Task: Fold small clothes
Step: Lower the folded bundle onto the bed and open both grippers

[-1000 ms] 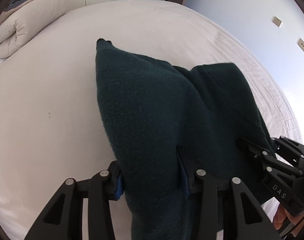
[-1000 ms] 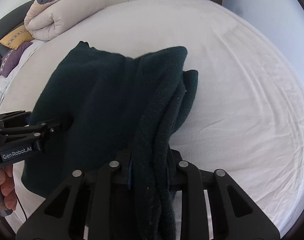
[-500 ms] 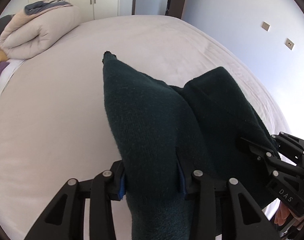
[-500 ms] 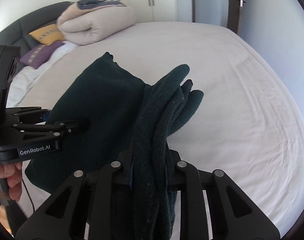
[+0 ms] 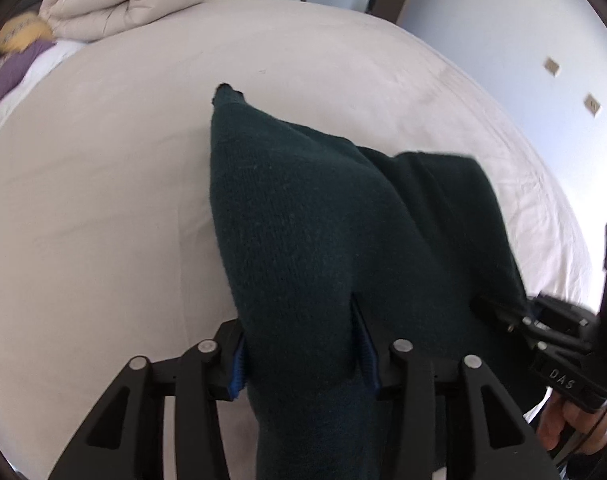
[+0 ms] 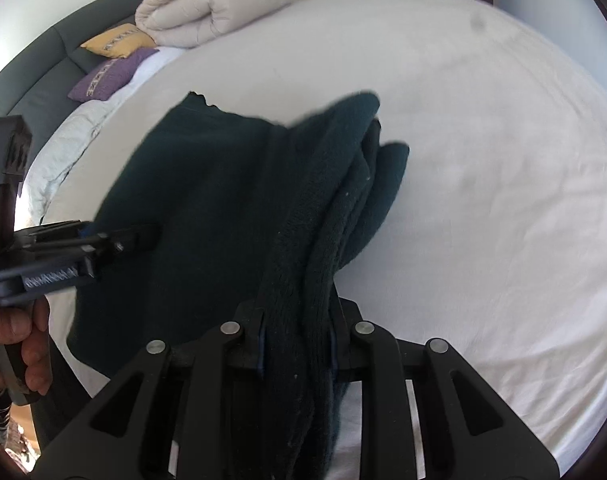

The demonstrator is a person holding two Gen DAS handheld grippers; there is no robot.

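One dark green garment [image 5: 303,232] hangs between two claws over a bed [image 5: 103,200] covered with a pale sheet. The cloth is lifted clear of the sheet along its near edge, while its far corner droops toward the mattress.

The left claw [image 5: 303,354] points steeply downward and is clamped on a thick fold of the garment; its blue pads [image 5: 239,368] press the cloth from both sides. Its jaws have just been opening a little, with the cloth still between them and bulging out past the pads. The right claw [image 6: 297,346] also points steeply downward and is clamped on a bunched, several-layered edge of the same garment, its jaws standing narrow and having just eased apart slightly around the cloth.

In the left wrist view the letters "DAS" can be read on the side of the right claw. In the right wrist view the left claw carries a white label, but it is too blurred to read. One hand [image 6: 11,344] shows in that view, wrapped around the left claw's handle.

At the head of the bed lie one rolled beige duvet [image 6: 207,4], one yellow cushion [image 6: 117,42] and one purple cushion [image 6: 107,76], both with woven lettering too small to read. Two wall plates [image 5: 551,66] sit on the pale blue wall.
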